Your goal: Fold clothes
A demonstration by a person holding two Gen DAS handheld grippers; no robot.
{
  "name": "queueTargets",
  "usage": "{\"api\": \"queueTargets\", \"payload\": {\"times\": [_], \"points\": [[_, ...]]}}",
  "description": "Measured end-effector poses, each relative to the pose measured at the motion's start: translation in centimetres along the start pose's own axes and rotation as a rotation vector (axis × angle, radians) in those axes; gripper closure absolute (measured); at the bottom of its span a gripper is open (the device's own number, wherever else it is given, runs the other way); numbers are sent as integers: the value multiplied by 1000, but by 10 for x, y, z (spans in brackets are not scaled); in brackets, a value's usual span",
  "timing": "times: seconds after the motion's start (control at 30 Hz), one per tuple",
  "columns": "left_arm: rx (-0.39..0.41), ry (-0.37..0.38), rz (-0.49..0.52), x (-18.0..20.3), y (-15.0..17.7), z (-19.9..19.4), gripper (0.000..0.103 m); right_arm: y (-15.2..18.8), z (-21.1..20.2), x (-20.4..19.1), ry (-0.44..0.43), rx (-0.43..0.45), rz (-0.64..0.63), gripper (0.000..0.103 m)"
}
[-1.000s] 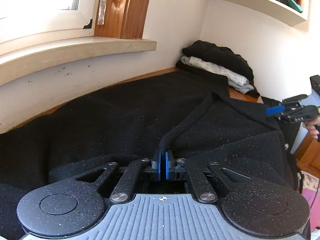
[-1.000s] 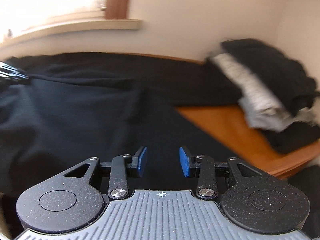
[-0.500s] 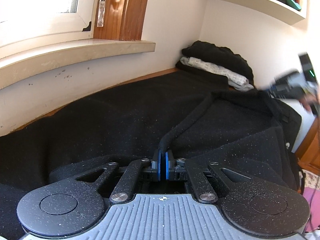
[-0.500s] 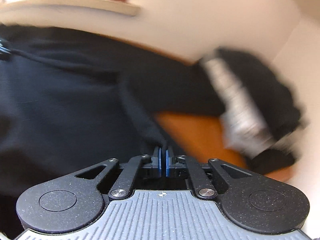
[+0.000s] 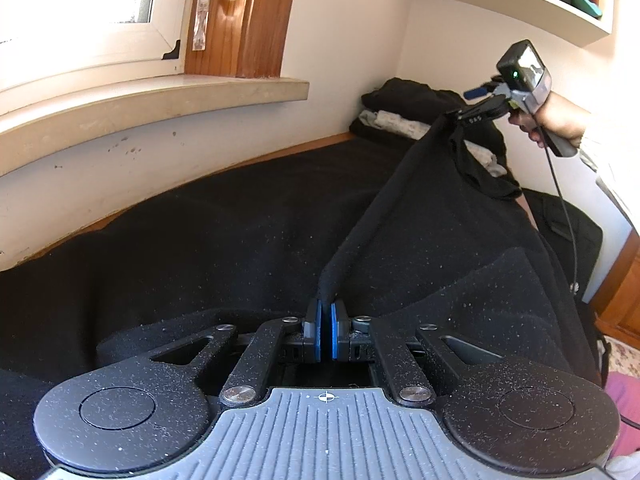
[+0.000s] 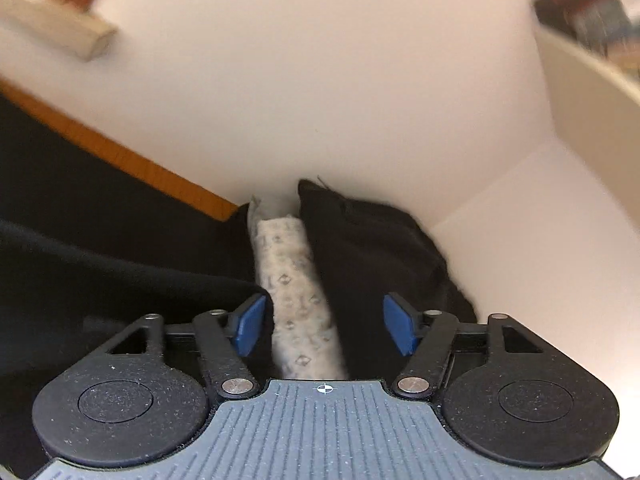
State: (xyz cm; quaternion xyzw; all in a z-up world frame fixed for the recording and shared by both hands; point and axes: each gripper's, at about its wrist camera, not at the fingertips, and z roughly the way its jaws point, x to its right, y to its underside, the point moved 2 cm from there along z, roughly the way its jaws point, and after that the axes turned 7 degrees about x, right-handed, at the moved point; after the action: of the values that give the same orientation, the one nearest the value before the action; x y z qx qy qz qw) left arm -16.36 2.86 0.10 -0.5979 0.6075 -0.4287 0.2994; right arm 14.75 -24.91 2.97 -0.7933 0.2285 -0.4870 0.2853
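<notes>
Since the earlier frame the right gripper (image 5: 476, 98) has swung up and away toward the room corner, hauling one end of the black band off the bench; the left gripper (image 5: 325, 322) has not shifted.

Black garment (image 5: 248, 240): spread wide over the wooden bench (image 6: 132, 160), mostly flat, one flap (image 5: 492, 292) turned over just right of the left gripper. Not yet a tidy fold.

Pile of folded clothes (image 6: 320, 264): in the corner beyond the garment, black pieces with a pale patterned one (image 6: 292, 284) between. Judged done.

Band edge (image 5: 376, 208): taut, from the left gripper up to the right.

Left jaws: clamped tight on the band end. Right jaws: opening, blue pads apart; cloth drapes against the left pad (image 6: 249, 328), not pinched.

Remaining: this garment's folds, then stacking.
</notes>
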Motion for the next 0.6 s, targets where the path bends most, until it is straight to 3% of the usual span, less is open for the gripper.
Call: {"api": "queueTargets", "payload": {"times": [0.17, 0.27, 0.47, 0.6], "points": [[0, -2, 2, 1, 0, 0, 98, 17, -4, 60, -67, 11, 429, 42], [0, -3, 4, 1, 1, -1, 98, 29, -12, 78, -53, 16, 544, 43], [0, -6, 9, 2, 1, -1, 97, 46, -35, 41, -239, -17, 368, 44], [-2, -6, 10, 2, 1, 0, 97, 85, -56, 10, -311, -56, 229, 44]]}}
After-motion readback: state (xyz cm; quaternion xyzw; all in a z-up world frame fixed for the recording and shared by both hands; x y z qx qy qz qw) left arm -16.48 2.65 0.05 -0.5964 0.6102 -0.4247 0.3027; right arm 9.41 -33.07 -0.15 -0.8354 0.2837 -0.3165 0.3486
